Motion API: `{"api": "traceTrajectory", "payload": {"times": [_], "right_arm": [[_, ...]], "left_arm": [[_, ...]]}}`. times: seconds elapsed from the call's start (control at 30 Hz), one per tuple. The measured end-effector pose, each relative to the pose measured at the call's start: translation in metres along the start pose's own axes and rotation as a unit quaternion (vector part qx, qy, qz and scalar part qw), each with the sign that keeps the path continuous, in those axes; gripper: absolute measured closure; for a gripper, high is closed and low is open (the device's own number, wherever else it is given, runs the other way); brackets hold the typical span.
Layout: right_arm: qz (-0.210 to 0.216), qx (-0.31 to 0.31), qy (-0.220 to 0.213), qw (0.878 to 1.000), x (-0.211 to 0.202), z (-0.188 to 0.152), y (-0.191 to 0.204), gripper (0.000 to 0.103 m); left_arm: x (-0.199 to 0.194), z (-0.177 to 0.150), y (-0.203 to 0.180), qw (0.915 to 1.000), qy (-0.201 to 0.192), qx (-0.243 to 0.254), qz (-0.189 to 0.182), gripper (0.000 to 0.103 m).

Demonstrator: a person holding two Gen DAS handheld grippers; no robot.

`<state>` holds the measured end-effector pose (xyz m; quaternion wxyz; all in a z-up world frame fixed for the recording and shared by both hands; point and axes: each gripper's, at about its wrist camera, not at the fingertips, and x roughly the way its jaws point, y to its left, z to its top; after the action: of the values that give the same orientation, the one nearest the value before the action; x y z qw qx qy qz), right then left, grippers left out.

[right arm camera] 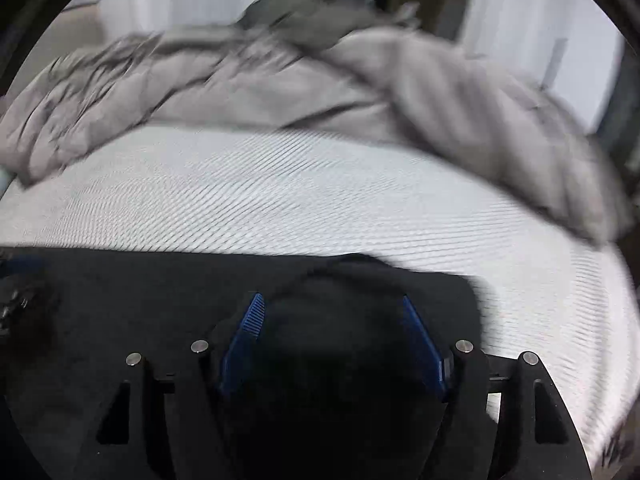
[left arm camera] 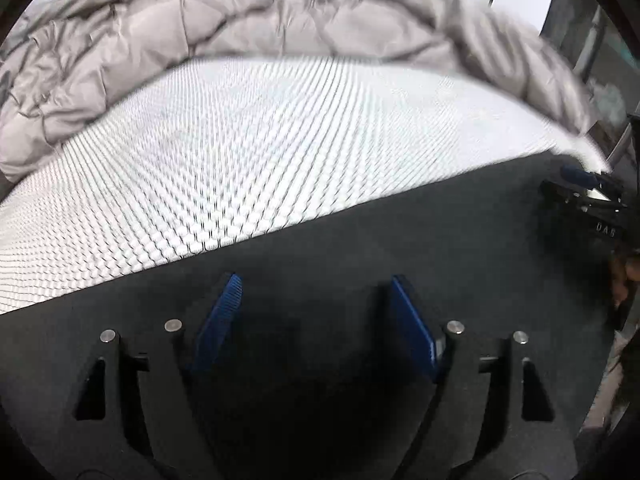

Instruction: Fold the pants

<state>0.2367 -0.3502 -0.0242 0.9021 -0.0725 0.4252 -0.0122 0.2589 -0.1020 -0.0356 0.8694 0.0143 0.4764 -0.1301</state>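
- On the white, diamond-textured mattress (left arm camera: 248, 136) lie the black pants (left arm camera: 360, 248), spread flat along its near edge.
- White letters on the right gripper (left arm camera: 588, 200), seen at the left camera's far right, look like "DAB"; blur makes this uncertain.
- Left gripper (left arm camera: 316, 300): ribbed blue pads (left arm camera: 220, 320) stand apart over the dark cloth, pinching nothing.
- In the right wrist view, a hump of black cloth rises between the spread pads; whether they press it I cannot tell.
- A grey quilted duvet (right arm camera: 280, 76) lies bunched behind, blurred.
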Motion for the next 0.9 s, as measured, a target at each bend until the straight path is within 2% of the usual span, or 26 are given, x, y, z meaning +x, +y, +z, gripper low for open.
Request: {"api": "traceTrajectory", "payload": {"times": [0.03,0.1,0.13,0.2,0.23,0.3,0.37,0.43,0.53,0.57,0.63,0.67,0.77,0.83,0.87,0.9], "right_arm": [[0.006,-0.029,0.017,0.999,0.016,0.000,0.011,0.040],[-0.014,-0.087,0.038,0.995,0.034,-0.004,0.024,0.040],[-0.025,-0.093,0.031,0.995,0.033,-0.005,0.019,0.040],[-0.082,-0.070,0.033,0.994,0.033,-0.005,-0.006,0.041],[-0.088,-0.051,0.033,0.994,0.032,-0.007,-0.018,0.041],[-0.134,-0.014,0.039,0.990,0.034,-0.010,-0.037,0.034],[-0.132,0.000,0.035,0.991,0.029,-0.011,-0.042,0.034],[-0.135,-0.004,0.020,0.991,0.013,-0.007,-0.036,0.034],[-0.146,-0.028,-0.028,0.988,-0.018,0.008,-0.017,0.034],[-0.141,-0.030,-0.042,0.989,-0.027,0.013,-0.011,0.033],[-0.100,-0.028,-0.052,0.993,-0.038,0.023,0.011,0.023],[-0.062,-0.035,-0.041,0.997,-0.032,0.025,0.025,0.022],[0.005,-0.063,-0.009,0.998,-0.002,0.018,0.068,0.024],[0.052,-0.075,0.027,0.995,0.024,0.013,0.087,0.031],[0.044,-0.085,0.035,0.995,0.030,0.011,0.091,0.031],[0.016,-0.093,0.038,0.995,0.033,0.009,0.089,0.031]], "left_arm": [[0.007,-0.002,0.003,0.9999,0.005,0.004,-0.008,0.028],[0.007,-0.003,0.007,0.9997,-0.008,0.009,-0.023,0.027],[0.006,-0.003,0.008,0.9996,-0.006,0.013,-0.024,0.027],[0.007,-0.003,0.009,0.9995,-0.007,0.018,-0.025,0.026],[0.008,-0.003,0.009,0.9995,-0.006,0.018,-0.023,0.026],[0.006,-0.002,0.004,0.9997,-0.006,0.023,-0.009,0.026],[0.002,0.002,-0.003,0.9996,-0.005,0.025,0.005,0.027],[-0.005,0.007,-0.011,0.9991,-0.019,0.037,-0.001,0.027],[-0.010,0.014,-0.019,0.9990,-0.033,0.030,-0.006,0.027],[-0.006,0.016,-0.020,0.9992,-0.031,0.025,-0.010,0.027],[0.007,0.016,-0.020,0.9998,-0.014,0.011,-0.010,0.027],[0.014,0.014,-0.019,0.9999,-0.007,0.009,-0.009,0.027],[0.017,0.013,-0.022,0.9998,-0.012,0.012,-0.009,0.027],[0.018,0.014,-0.021,0.9998,-0.010,0.011,-0.012,0.027],[0.019,0.014,-0.020,0.9998,-0.011,0.009,-0.013,0.027],[0.019,0.014,-0.020,0.9998,-0.012,0.009,-0.012,0.026]]}}
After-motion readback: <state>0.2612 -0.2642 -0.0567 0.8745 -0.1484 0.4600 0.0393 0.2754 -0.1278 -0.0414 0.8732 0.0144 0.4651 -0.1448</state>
